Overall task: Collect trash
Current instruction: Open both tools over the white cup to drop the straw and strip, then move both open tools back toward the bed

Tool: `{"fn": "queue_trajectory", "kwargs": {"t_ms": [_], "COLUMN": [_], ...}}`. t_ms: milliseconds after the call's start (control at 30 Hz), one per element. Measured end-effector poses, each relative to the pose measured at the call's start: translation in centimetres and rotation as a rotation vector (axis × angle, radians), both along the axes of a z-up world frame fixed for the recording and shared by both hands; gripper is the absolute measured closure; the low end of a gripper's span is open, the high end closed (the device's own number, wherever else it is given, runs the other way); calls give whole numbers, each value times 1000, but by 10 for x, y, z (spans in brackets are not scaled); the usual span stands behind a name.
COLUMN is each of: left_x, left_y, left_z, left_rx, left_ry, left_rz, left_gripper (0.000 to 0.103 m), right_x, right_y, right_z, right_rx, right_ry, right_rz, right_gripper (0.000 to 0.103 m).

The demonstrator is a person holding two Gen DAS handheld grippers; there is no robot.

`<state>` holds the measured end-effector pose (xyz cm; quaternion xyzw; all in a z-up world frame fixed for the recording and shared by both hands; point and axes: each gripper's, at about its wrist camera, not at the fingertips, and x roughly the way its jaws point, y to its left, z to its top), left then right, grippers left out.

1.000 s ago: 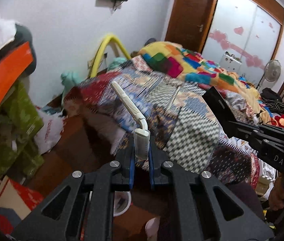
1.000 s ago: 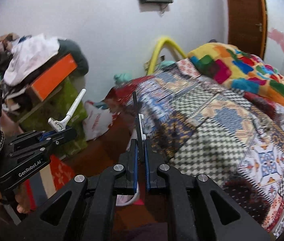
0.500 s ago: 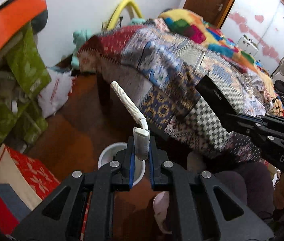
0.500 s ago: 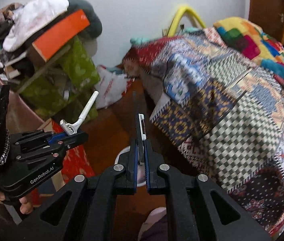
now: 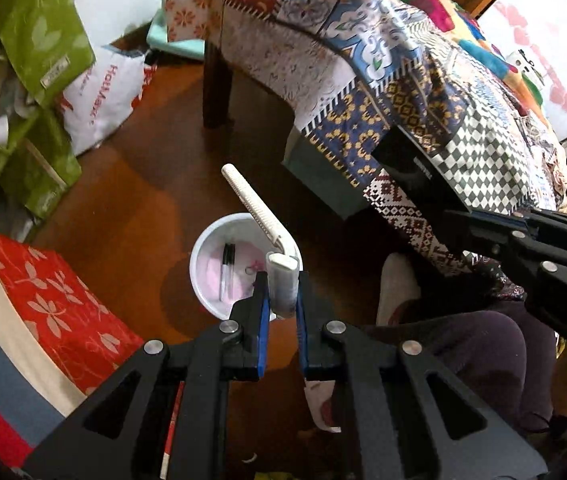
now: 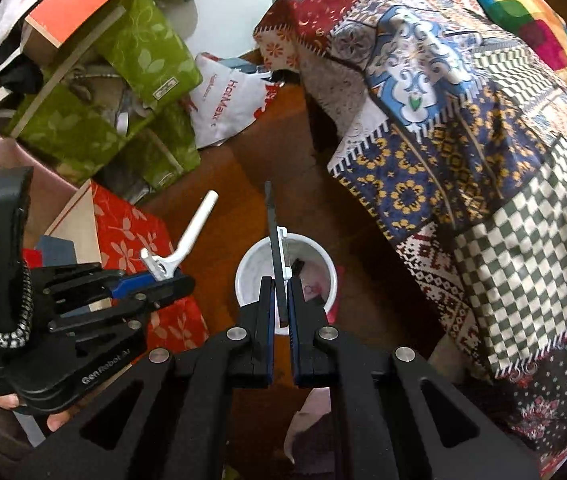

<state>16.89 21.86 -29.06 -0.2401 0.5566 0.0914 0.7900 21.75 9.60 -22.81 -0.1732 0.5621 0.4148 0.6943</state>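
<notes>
My left gripper (image 5: pixel 282 300) is shut on the head of a white disposable razor (image 5: pixel 252 203), its handle pointing up and away. It hangs above a white trash bin (image 5: pixel 203 252) on the wooden floor, which holds a small black vial on a pink liner. My right gripper (image 6: pixel 280 300) is shut on a thin flat black card (image 6: pixel 272 236) seen edge-on, above the same bin (image 6: pixel 327 268). In the right wrist view the left gripper (image 6: pixel 155 276) with the razor (image 6: pixel 191 232) is at the left. In the left wrist view the right gripper (image 5: pixel 483 220) holds the black card (image 5: pixel 415 172) at the right.
A bed with a patchwork quilt (image 5: pixel 383 60) fills the right side; a dark bed leg (image 5: pixel 216 80) stands on the floor. Green bags (image 6: pixel 123 80), a white plastic bag (image 6: pixel 227 104) and a red flowered box (image 5: pixel 43 304) crowd the left. A foot in a slipper (image 5: pixel 395 288) is near the bin.
Both grippers have tipped down from the bed and wall toward the floor, and the white bin has come into view beneath them. Both still hold their items.
</notes>
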Motion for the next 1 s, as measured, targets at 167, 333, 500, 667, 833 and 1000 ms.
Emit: {"fn": "queue_trajectory", "kwargs": {"t_ms": [167,333,500,667,833,1000], "left_x": [9,10,7,4,1,1], "left_y": [8,14,12,9,-4,-18], "left_z": [-12,-19,-10,15,47,77], "left_rx": [2,2,35,77,149,182], "left_ry": [31,53,45,0,-51,-107], "left_rz": [15,46,44,50,45,40], "left_gripper": [85,77,77,77,77,77], "right_x": [9,14,12,12,10,10], "right_y": [16,19,14,6,-9,-32], "right_z": [-8,-22,-19,-2,23,56], "right_rx": [0,-44,-39,-12,30,93], "right_ry": [49,88,78,40,-8,-73], "right_rz": [28,34,39,35,18,-12], "right_gripper": [94,70,61,61,61,61]}}
